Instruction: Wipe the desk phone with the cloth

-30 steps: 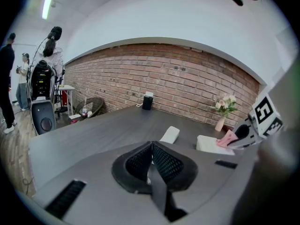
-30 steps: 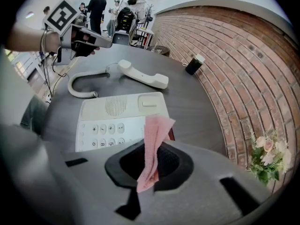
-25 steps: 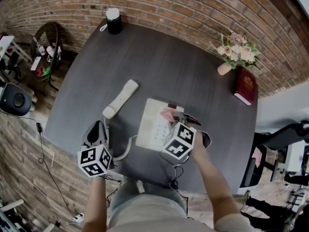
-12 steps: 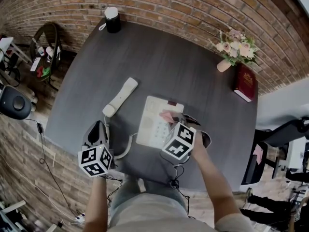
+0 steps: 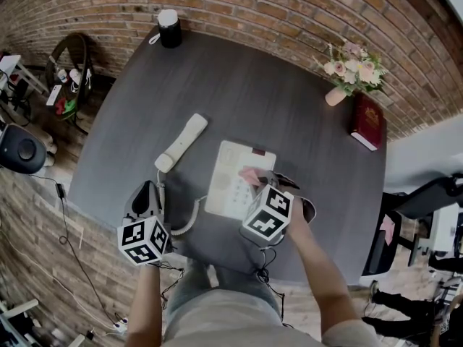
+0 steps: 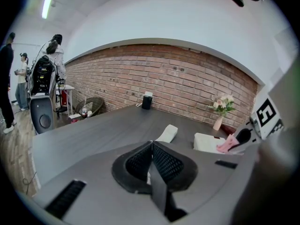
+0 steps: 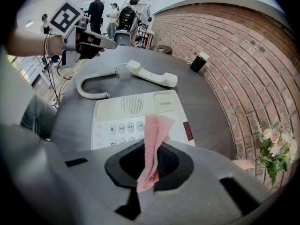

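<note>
The right gripper (image 7: 151,148) pinches a pink cloth (image 7: 157,125) tight, its loose end over the desk phone (image 7: 126,106) keypad near the front edge of the desk (image 5: 239,92). The left gripper (image 6: 151,146), jaws together on nothing, hangs at the front-left edge.

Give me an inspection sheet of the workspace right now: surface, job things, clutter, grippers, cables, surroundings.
Surface: dark desk.
Job's things: desk phone on the desk; handset off it, lying to its left; pink cloth over the keypad.
Clutter: black canister, flower vase, red book, along the desk's edges.
Grippers: left hand-held gripper shut, nothing held; right hand-held gripper shut on the cloth.
Cables: coiled cord between handset and phone; thin cable left of the desk.
Surroundings: brick wall; people beyond the desk.
</note>
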Tool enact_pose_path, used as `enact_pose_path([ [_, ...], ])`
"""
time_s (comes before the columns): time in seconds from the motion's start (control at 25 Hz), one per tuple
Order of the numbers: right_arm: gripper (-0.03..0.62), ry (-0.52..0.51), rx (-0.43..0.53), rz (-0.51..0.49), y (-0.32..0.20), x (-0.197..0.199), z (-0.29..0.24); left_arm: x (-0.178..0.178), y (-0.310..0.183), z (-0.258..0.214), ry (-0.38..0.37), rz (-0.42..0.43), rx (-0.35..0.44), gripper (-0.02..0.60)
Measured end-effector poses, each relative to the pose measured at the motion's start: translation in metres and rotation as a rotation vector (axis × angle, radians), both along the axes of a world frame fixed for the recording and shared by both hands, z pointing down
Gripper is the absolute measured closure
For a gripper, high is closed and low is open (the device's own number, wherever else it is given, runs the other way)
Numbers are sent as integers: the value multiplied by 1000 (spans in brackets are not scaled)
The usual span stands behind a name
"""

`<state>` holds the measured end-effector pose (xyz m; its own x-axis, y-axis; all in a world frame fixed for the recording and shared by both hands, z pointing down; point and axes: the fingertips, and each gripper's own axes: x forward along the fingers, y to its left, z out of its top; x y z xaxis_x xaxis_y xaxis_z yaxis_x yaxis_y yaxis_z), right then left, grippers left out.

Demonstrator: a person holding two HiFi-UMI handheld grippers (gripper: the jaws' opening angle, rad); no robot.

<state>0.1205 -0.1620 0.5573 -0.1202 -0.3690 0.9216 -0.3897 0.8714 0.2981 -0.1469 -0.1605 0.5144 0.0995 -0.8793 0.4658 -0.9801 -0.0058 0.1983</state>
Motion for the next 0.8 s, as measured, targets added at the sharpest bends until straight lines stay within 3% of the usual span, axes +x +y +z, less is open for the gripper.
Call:
enact_pose_path([
  [0.8,572,-9,-26,9,24,-6,5,1,13,2,2,20,-6,577],
])
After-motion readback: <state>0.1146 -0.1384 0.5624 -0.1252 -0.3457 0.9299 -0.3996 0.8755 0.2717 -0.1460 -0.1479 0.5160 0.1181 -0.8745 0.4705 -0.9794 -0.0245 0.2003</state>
